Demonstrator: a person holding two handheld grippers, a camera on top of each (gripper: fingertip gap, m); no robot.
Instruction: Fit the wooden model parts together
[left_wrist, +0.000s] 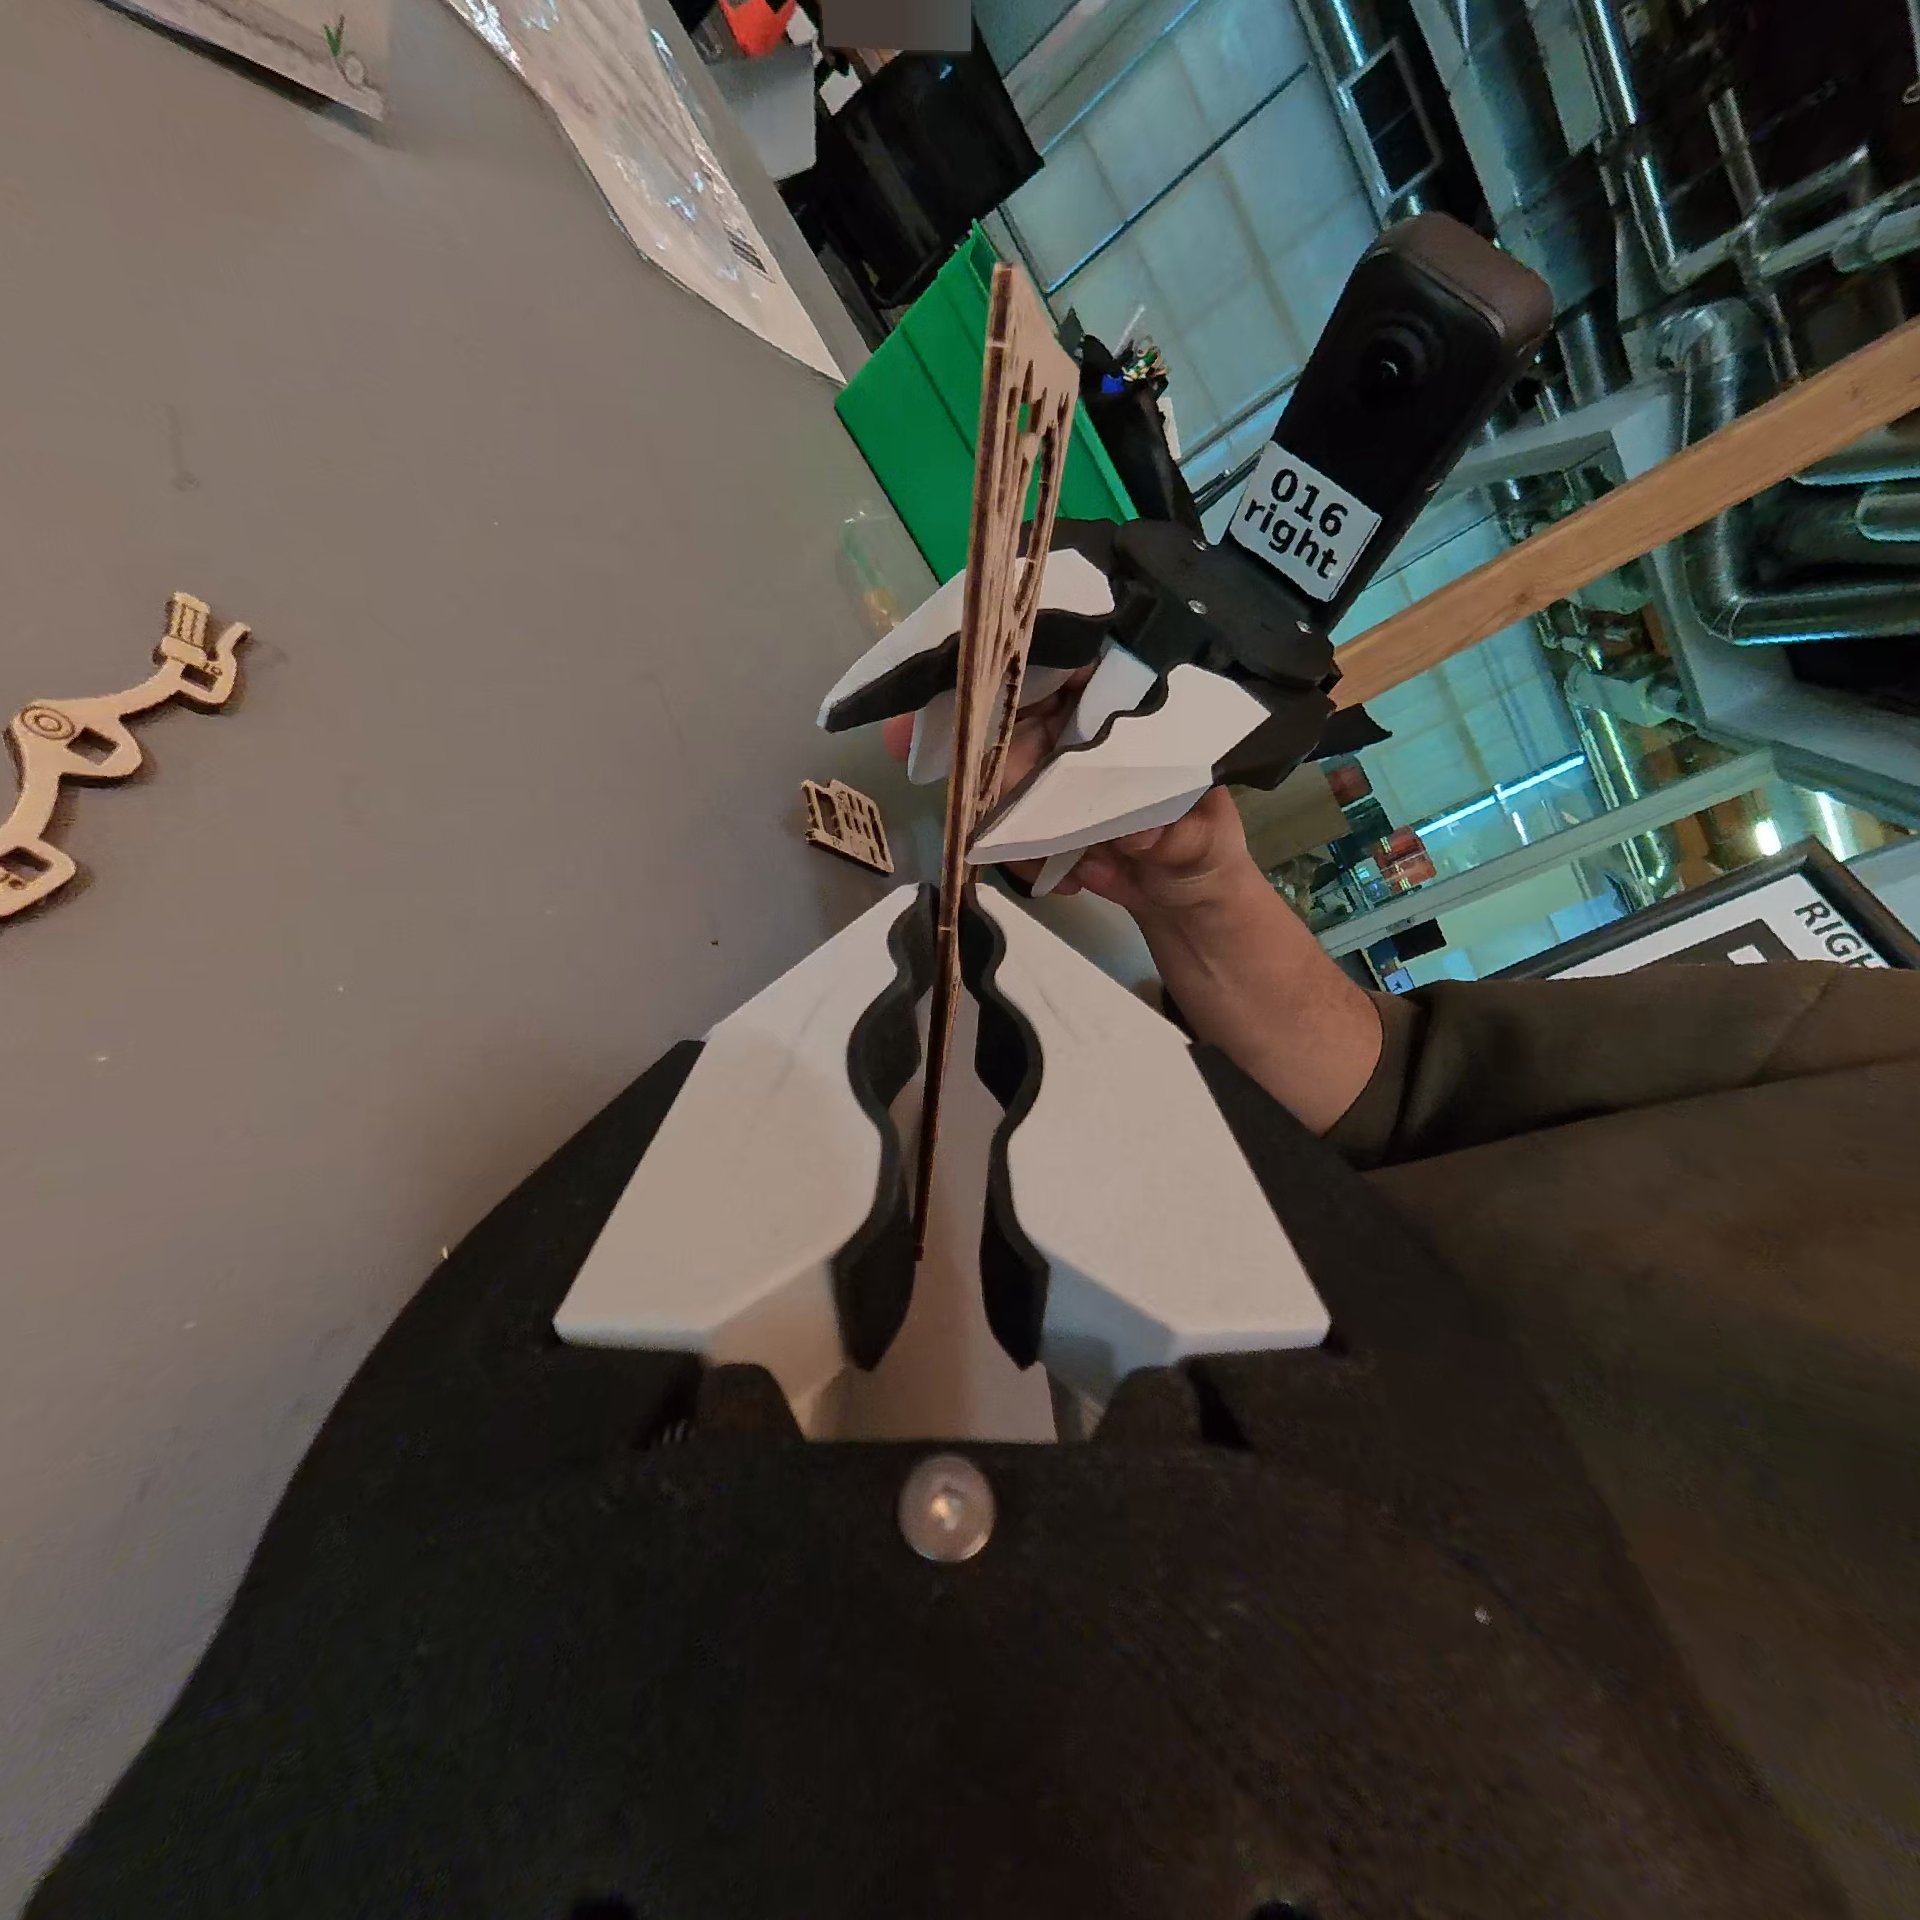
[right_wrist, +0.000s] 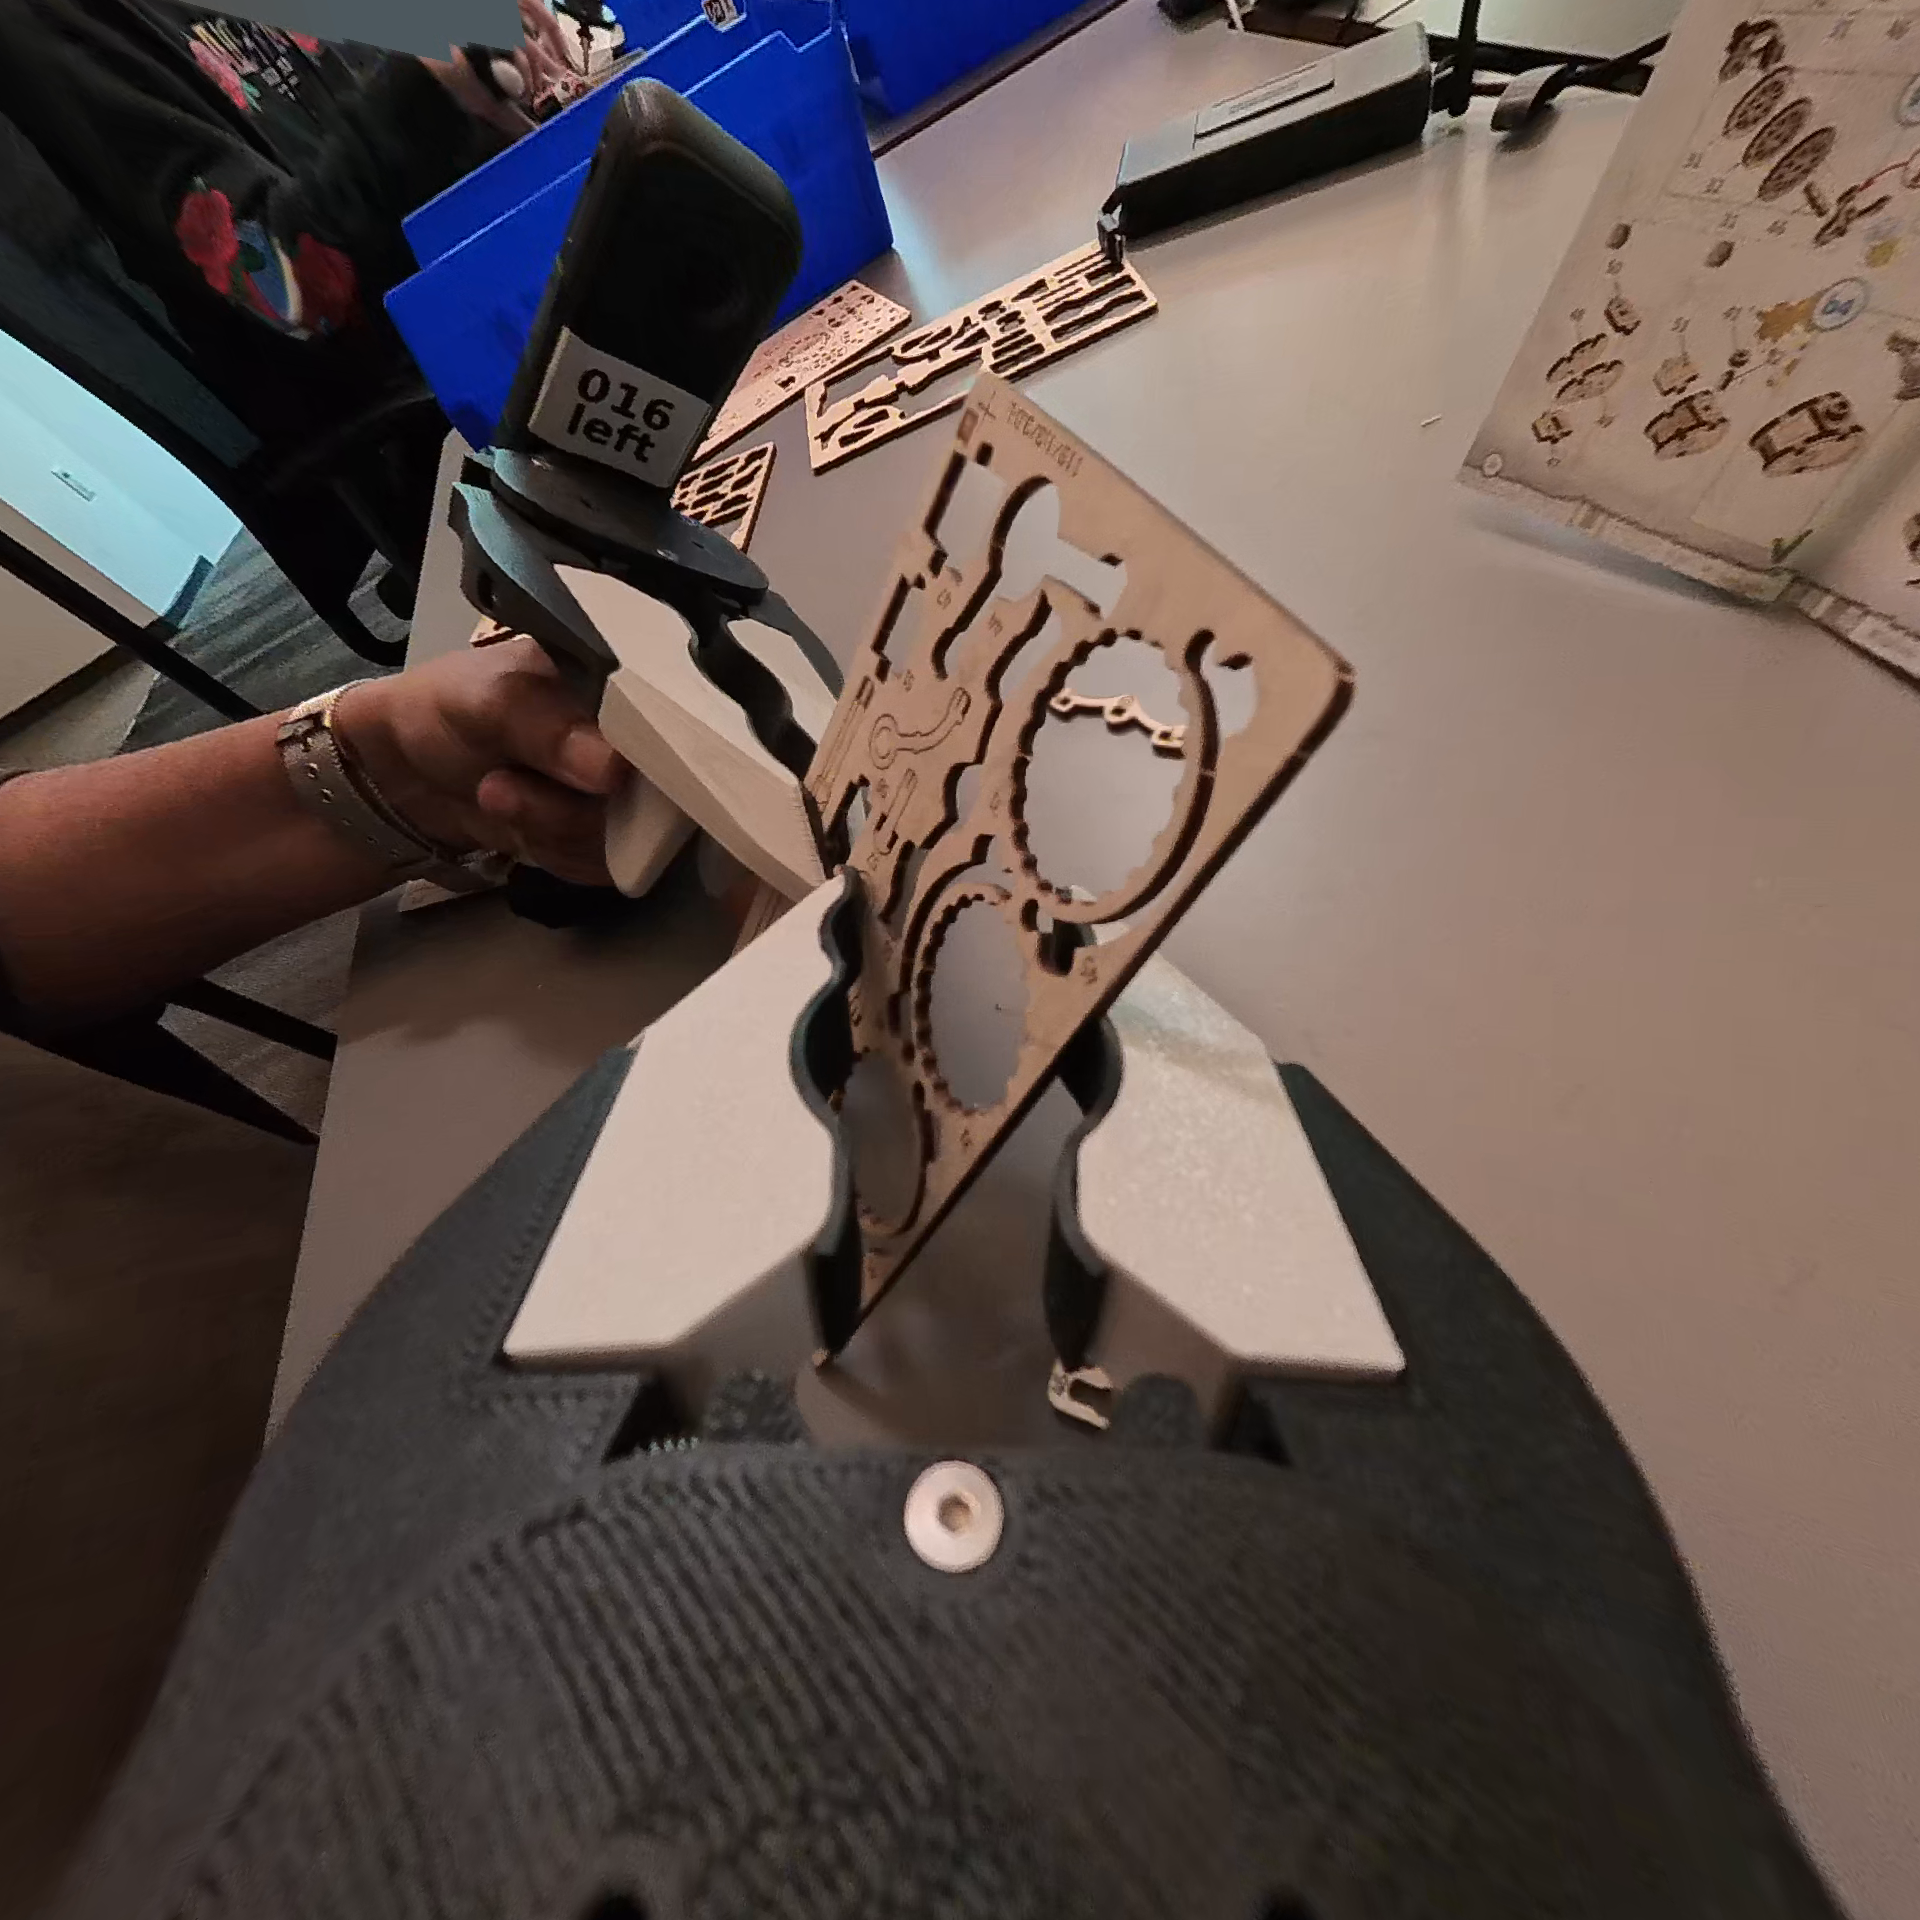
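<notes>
Left gripper (left_wrist: 940, 935) and right gripper (right_wrist: 971, 997) both clamp the laser-cut plywood sheet (right_wrist: 1081, 727) above the desk (right_wrist: 1455, 935). Thin, light, brittle; best held on solid borders.

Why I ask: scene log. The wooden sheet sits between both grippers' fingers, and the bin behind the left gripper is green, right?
No: the bin behind the left gripper is blue, as the right wrist view shows; the wooden sheet part stands.
</notes>
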